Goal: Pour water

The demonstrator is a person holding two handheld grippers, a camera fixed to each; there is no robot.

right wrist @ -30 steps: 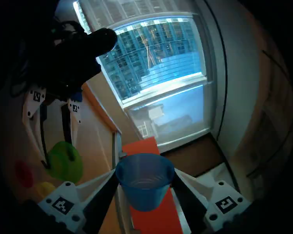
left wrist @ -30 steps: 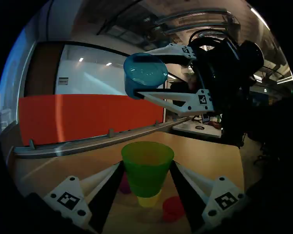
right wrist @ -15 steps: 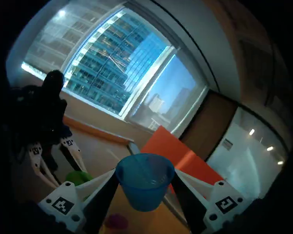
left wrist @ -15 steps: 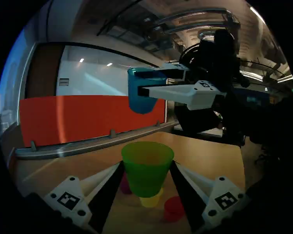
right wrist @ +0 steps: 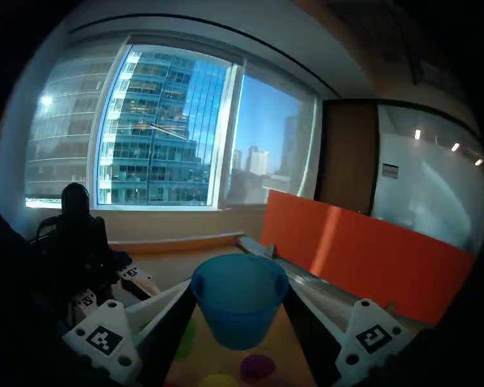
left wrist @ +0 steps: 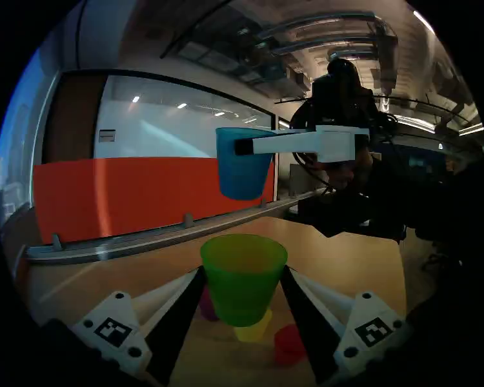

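Two grippers are each pinching a cup. The left gripper [left wrist: 242, 276] is pointing forward and level, its fingers pressing both sides of an upright green cup [left wrist: 243, 293]. The right gripper [right wrist: 239, 289] is clamping a blue cup [right wrist: 239, 316] the same way. In the left gripper view it is hanging above and beyond the green cup, well apart from it, with its fingers horizontal and the blue cup upright. Whether either cup is holding water I cannot tell. Under the green cup, a purple cup [left wrist: 208, 307], a yellow cup [left wrist: 255, 331] and a red cup [left wrist: 286, 343] are sitting on the wooden table [left wrist: 345, 258]. Beyond the green cup, a metal rail [left wrist: 145, 236] and an orange partition [left wrist: 132, 193] are running along the table's far edge. In the right gripper view, a large window [right wrist: 158, 155] is showing towers.
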